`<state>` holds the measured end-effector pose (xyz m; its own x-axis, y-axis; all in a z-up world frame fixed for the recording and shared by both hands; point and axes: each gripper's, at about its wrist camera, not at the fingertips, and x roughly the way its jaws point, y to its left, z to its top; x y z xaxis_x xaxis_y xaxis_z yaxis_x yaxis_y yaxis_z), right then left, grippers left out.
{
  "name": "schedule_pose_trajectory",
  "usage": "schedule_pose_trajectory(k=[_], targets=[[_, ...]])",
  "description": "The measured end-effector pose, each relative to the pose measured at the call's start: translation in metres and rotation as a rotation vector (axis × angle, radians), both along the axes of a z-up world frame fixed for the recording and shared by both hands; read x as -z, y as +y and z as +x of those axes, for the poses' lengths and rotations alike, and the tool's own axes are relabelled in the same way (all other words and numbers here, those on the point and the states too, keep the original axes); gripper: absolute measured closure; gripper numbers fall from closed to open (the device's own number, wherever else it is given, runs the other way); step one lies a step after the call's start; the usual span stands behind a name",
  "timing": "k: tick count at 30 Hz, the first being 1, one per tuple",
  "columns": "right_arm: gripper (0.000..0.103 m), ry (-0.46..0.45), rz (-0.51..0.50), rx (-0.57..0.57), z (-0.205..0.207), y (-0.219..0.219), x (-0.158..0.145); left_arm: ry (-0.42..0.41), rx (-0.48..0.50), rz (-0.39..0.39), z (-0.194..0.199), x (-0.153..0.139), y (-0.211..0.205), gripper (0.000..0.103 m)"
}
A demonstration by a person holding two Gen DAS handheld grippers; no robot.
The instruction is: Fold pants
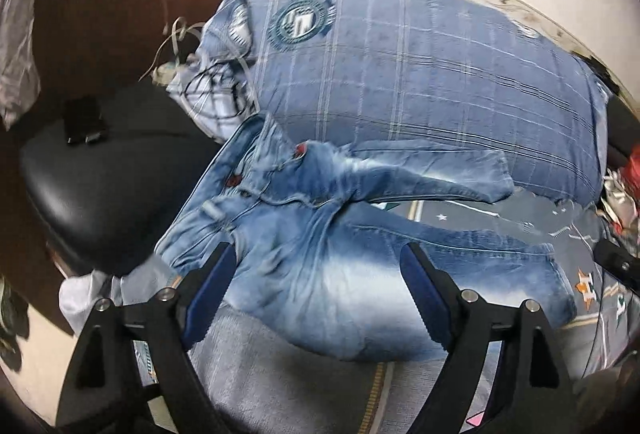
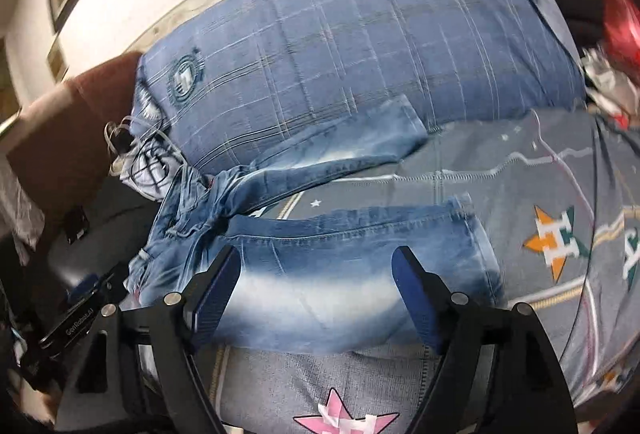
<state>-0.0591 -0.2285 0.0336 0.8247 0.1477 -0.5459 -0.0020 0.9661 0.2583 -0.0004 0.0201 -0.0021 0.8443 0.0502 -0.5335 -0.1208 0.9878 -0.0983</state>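
Observation:
Faded blue jeans lie spread on a grey bedsheet, waistband to the left, two legs running right and apart. The far leg rests against a blue plaid pillow. My left gripper is open and empty, hovering over the near thigh by the waistband. In the right wrist view the jeans show with the near leg's hem at right. My right gripper is open and empty above the near leg. The left gripper's body shows at that view's left edge.
A big blue plaid pillow lies behind the jeans. A black seat and brown headboard stand left, with tangled cables. Red and white clutter sits far right. The sheet carries star prints.

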Motion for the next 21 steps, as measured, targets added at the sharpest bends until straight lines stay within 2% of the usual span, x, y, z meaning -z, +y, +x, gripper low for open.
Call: schedule_pose_trajectory(k=[3, 10, 13, 17, 21], targets=[[0.024, -0.001, -0.044, -0.003, -0.003, 0.006, 0.003, -0.011, 0.02, 0.014, -0.003, -0.002, -0.006, 0.016], [0.024, 0.036, 0.044, 0.011, 0.0, -0.009, 0.009, -0.005, 0.053, 0.02, -0.006, 0.0, -0.015, 0.016], [0.024, 0.045, 0.066, 0.041, 0.006, -0.027, 0.002, -0.012, 0.083, 0.013, -0.009, -0.001, -0.018, 0.016], [0.024, 0.135, 0.1, 0.08, 0.036, -0.07, -0.015, 0.001, 0.161, 0.01, -0.01, 0.002, -0.034, 0.015], [0.024, 0.15, 0.12, 0.156, 0.053, -0.106, -0.008, 0.021, 0.2, 0.042, -0.007, 0.005, -0.051, 0.015]])
